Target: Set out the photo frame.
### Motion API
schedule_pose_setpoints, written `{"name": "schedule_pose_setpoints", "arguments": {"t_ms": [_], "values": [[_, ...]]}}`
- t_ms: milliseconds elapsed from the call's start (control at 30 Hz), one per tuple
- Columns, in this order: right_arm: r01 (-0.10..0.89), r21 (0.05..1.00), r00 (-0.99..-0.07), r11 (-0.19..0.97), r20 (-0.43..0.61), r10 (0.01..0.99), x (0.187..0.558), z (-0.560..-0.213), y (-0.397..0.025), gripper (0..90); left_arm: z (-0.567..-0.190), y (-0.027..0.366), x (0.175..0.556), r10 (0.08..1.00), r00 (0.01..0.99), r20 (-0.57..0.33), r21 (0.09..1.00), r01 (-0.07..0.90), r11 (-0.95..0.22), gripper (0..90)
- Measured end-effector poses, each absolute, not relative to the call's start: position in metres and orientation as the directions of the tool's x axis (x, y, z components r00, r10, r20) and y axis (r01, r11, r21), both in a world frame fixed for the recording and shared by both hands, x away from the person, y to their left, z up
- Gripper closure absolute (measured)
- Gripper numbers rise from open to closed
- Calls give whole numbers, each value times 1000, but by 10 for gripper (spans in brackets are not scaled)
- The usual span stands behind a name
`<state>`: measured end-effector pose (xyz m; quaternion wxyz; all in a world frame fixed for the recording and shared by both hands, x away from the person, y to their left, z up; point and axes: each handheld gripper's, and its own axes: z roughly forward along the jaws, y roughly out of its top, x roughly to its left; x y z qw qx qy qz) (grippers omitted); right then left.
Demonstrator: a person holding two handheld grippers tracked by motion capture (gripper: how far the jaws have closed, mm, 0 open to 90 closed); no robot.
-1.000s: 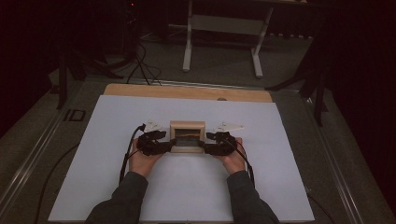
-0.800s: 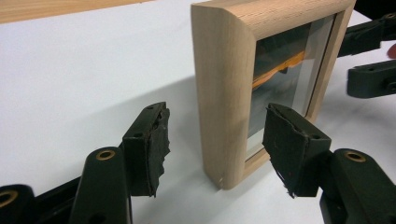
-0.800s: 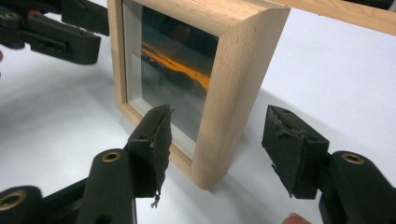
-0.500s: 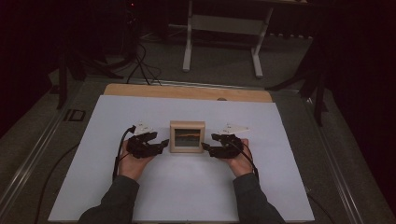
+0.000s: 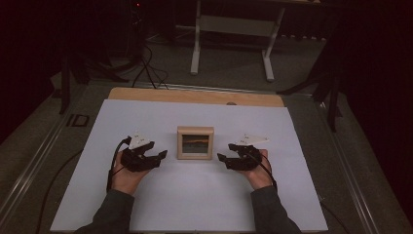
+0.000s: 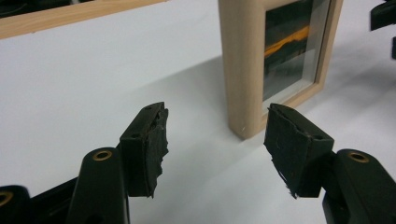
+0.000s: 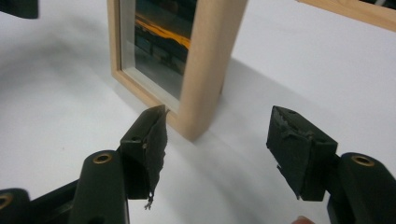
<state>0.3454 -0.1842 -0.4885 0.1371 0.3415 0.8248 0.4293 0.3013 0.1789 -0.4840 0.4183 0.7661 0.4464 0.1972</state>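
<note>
A small light-wood picture frame [image 5: 195,142] stands upright in the middle of the white table sheet [image 5: 190,204], its glass front showing a dark picture with an orange streak. My left gripper [image 5: 163,155] is to its left, open and empty, a short gap from the frame's side. In the left gripper view the frame [image 6: 243,65] stands beyond and between the jaws of the gripper [image 6: 215,144]. My right gripper [image 5: 220,158] is to the frame's right, also open and empty. In the right gripper view the frame [image 7: 210,56] rises just past the gripper [image 7: 217,140].
A bare wooden strip [image 5: 195,96] runs along the table's far edge. Cables [image 5: 146,68] and a white stand [image 5: 234,24] sit on the dark floor beyond. White sheet extends on all sides of the frame.
Both grippers have let go of the frame's sides and drawn outward and slightly toward the near edge. The frame stays standing in place.
</note>
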Motion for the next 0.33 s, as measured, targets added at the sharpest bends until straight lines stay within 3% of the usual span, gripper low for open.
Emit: {"name": "schedule_pose_setpoints", "arguments": {"t_ms": [333], "values": [[467,790,-694,397,49,718,328,-500,-214,329,-495,202,284,872,487,-50,800,542,-257,375]]}}
